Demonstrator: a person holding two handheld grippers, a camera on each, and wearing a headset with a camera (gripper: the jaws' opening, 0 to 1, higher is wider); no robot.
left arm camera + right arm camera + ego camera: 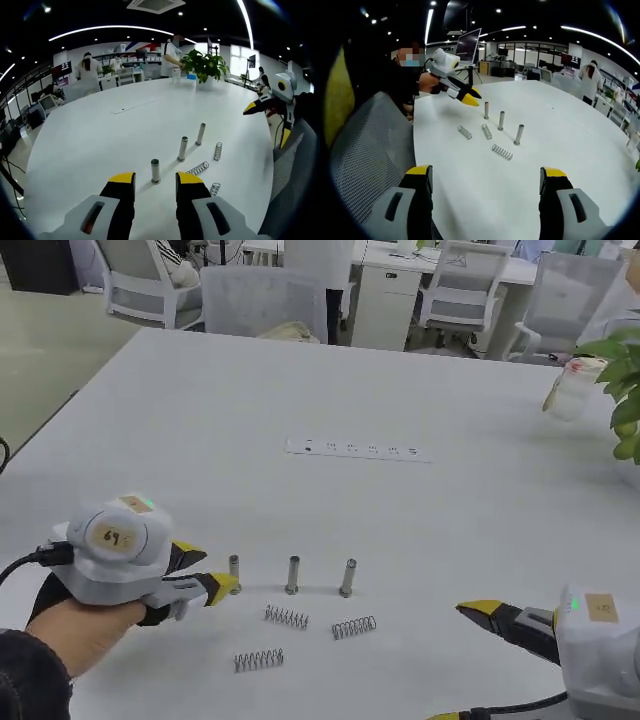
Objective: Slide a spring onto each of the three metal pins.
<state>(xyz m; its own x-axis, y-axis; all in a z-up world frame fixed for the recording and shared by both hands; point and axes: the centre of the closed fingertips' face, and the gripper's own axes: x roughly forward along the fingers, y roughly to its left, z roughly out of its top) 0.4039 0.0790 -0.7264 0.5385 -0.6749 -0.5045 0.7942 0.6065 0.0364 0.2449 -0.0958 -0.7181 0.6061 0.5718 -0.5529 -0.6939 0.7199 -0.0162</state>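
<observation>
Nothing is threaded yet: the three metal pins (293,575) are standing bare and upright in a row, and the three springs (286,616) are lying loose on their sides just in front of them, on the person's side. The left gripper (155,185) is lining up on the end pin (155,171), jaws apart, with the pin showing in the gap (untouched, as far as I can judge). The right gripper (486,174) is hovering well apart from the springs, jaws spread wide and holding nothing. So all three springs are waiting to go on. It's all playing out on a broad white table (420,380), with a power strip (357,450) lying farther out, a potted plant (625,370) at the edge, and office chairs (150,280) beyond.
</observation>
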